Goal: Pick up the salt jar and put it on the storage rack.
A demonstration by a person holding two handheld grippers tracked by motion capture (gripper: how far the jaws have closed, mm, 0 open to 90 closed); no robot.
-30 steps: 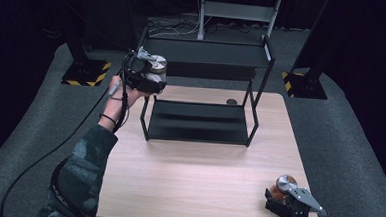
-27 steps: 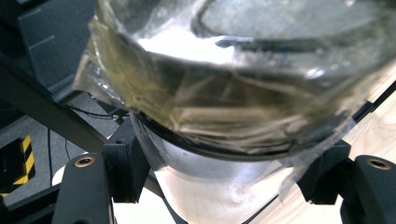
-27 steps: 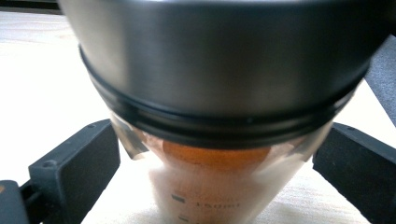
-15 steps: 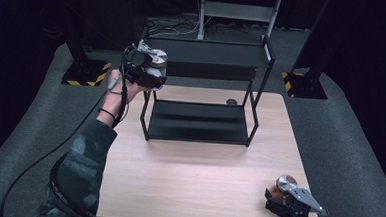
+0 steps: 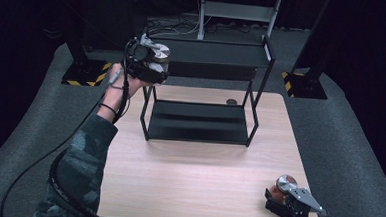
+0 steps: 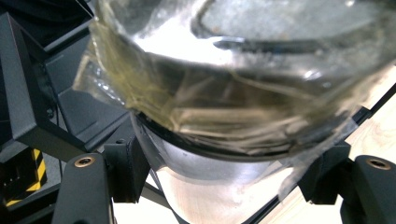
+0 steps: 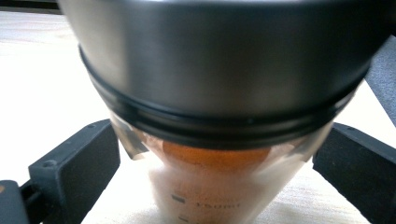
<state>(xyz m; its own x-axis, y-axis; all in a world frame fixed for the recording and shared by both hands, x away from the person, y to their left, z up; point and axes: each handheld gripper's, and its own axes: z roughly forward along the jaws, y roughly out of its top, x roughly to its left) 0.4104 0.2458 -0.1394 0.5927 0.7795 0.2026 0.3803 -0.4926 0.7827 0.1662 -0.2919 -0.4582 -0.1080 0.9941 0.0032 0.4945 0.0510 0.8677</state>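
Observation:
My left gripper (image 5: pixel 151 62) is raised at the left end of the black rack's top shelf (image 5: pixel 209 53), shut on a clear jar (image 5: pixel 157 52) with a metal lid. In the left gripper view the jar (image 6: pixel 233 93) is tilted, with pale strands inside, and the pads (image 6: pixel 126 168) press its silver lid end. At the table's front right corner my right gripper (image 5: pixel 284 199) is shut on a second jar (image 5: pixel 286 183). In the right gripper view that jar (image 7: pixel 219 84) has a steel lid, orange powder and volume marks.
The two-shelf black rack stands at the back middle of the wooden table (image 5: pixel 187 178); its lower shelf (image 5: pixel 198 121) is bare. A small dark round thing (image 5: pixel 231 101) lies on the table behind the rack. Grey carpet and black stands surround the table.
My left gripper has carried its jar a little up and to the right, closer to the rack's top shelf. The right gripper has stayed still.

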